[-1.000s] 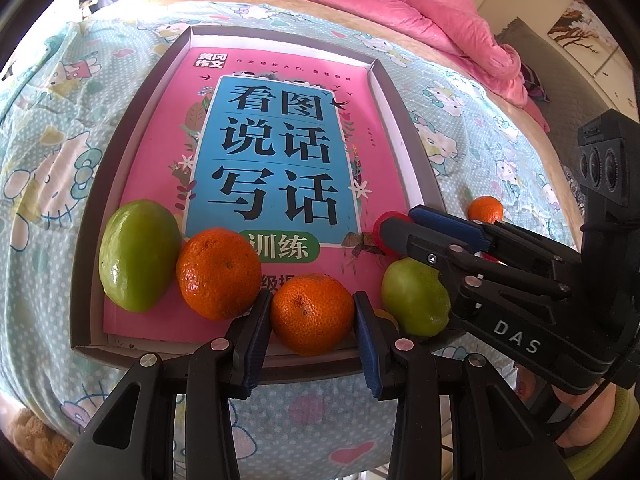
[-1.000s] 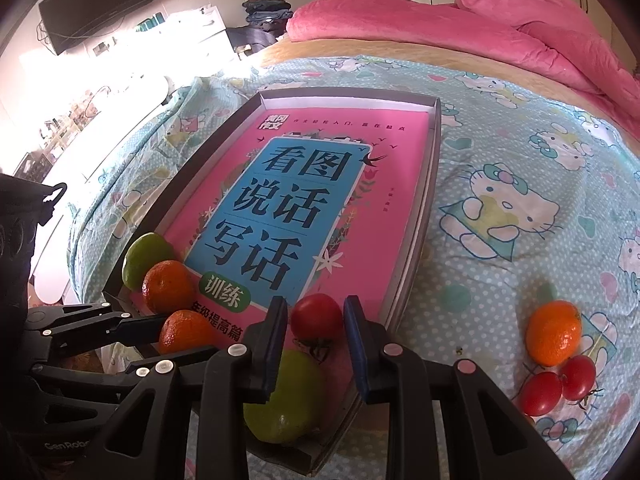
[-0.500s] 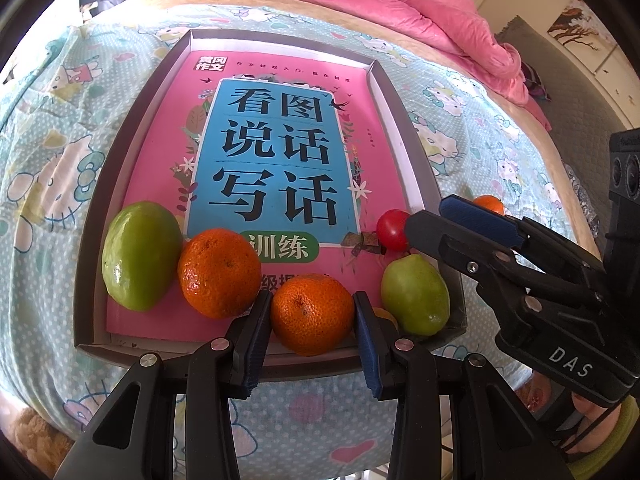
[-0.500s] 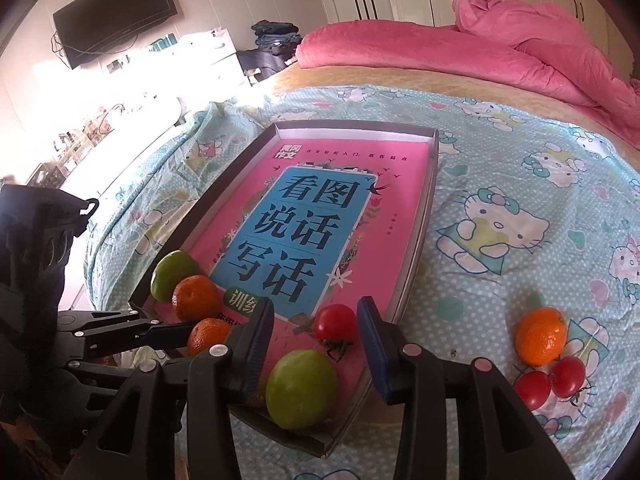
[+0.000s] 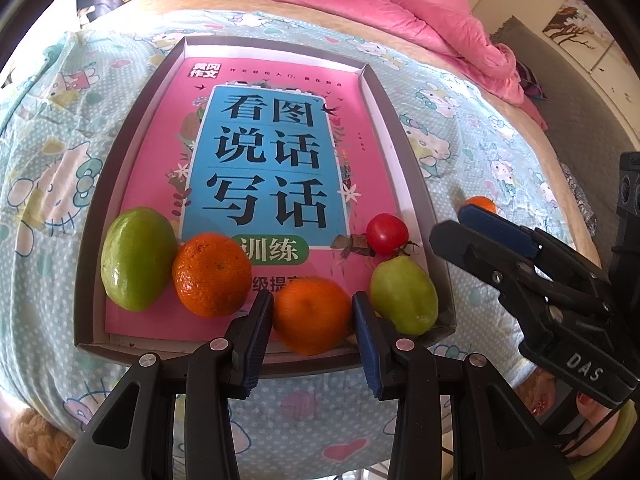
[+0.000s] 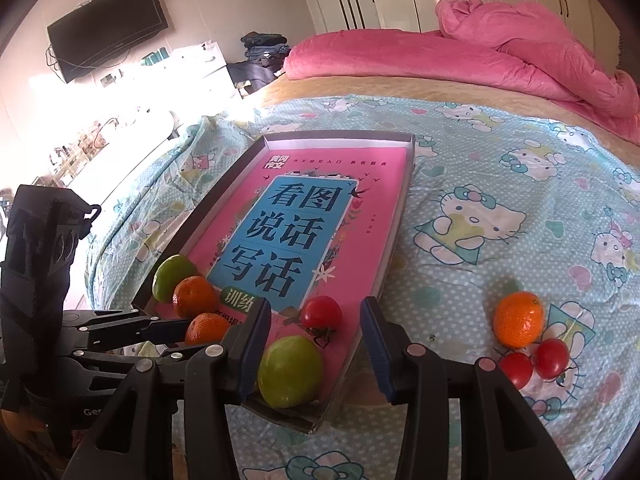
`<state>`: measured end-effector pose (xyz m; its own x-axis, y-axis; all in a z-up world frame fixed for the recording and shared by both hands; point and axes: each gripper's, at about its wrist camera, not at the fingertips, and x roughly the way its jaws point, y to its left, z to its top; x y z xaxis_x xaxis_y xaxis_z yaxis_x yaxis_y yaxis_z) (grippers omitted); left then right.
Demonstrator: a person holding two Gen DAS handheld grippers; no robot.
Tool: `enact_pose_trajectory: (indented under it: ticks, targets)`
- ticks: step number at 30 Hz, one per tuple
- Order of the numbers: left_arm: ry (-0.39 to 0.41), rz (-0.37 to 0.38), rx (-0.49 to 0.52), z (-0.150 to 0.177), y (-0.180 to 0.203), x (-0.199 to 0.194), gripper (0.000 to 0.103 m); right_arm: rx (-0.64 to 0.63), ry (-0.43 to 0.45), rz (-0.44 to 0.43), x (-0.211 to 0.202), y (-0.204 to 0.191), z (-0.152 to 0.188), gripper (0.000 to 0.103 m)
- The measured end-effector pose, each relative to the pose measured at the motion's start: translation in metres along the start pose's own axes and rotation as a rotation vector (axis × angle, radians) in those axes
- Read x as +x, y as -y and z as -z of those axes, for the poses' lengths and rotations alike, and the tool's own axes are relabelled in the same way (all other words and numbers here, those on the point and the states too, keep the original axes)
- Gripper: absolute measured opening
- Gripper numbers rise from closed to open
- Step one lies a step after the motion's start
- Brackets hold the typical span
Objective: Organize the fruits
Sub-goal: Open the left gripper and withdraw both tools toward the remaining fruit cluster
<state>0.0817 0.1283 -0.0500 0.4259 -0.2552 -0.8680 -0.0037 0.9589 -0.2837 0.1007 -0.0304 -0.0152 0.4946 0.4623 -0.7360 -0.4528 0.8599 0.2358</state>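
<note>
1. Right gripper (image 6: 312, 328): jaws spread and opening, nothing pressed between them. The small red tomato (image 6: 321, 312) lies beyond the tips on the pink book (image 6: 320, 216) inside the tray (image 6: 394, 236), just behind the near green fruit (image 6: 291, 372).

2. Left gripper (image 5: 312, 316): its pads sit against both flanks of the orange (image 5: 312, 314) at the tray's near edge (contact appears firm, so I judge it pinched, not merely straddled).

3. Tray contents, left to right in the left wrist view: green fruit (image 5: 138, 258), second orange (image 5: 211, 274), the held orange, near green fruit, tomato behind it.

4. Outside the tray, on the bedsheet (image 6: 500, 184): one orange (image 6: 519, 319) and two tomatoes (image 6: 534, 362), close together.

5. Step in hand, by my reading: a tomato delivery just completed, with the left-hand orange awaiting release.

6. Next move calls for the right gripper to swing toward the loose group on the sheet, with jaws wide enough for the orange.

7. Change from a second ago: the right jaws then clamped the tomato low over the tray; they have since let go and drawn up and back. The left gripper is unchanged.
</note>
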Motion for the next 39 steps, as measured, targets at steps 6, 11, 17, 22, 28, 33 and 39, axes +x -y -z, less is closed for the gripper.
enact_pose_trajectory:
  ticks: [6, 11, 17, 22, 28, 33, 39]
  targets:
    - [0.019, 0.007, -0.001, -0.002, 0.001, -0.007, 0.045, 0.009, 0.021, 0.009, -0.01, 0.004, 0.003, 0.054]
    - [0.028, 0.004, 0.008, -0.003, 0.006, -0.01, 0.055, 0.025, 0.032, 0.01, -0.017, 0.009, 0.004, 0.054]
    - [0.034, -0.004, 0.015, -0.004, 0.012, -0.013, 0.062, 0.036, 0.042, 0.009, -0.023, 0.014, 0.006, 0.056]
    - [0.053, -0.002, 0.016, -0.006, 0.015, -0.018, 0.066, 0.049, 0.056, 0.008, -0.03, 0.02, 0.008, 0.058]
    - [0.076, 0.011, 0.017, -0.007, 0.021, -0.028, 0.067, 0.068, 0.073, 0.008, -0.041, 0.029, 0.01, 0.058]
    - [0.091, 0.021, 0.025, -0.006, 0.027, -0.035, 0.068, 0.094, 0.096, 0.014, -0.052, 0.04, 0.01, 0.061]
    - [0.096, 0.027, 0.042, -0.006, 0.037, -0.039, 0.072, 0.119, 0.113, 0.02, -0.062, 0.049, 0.011, 0.063]
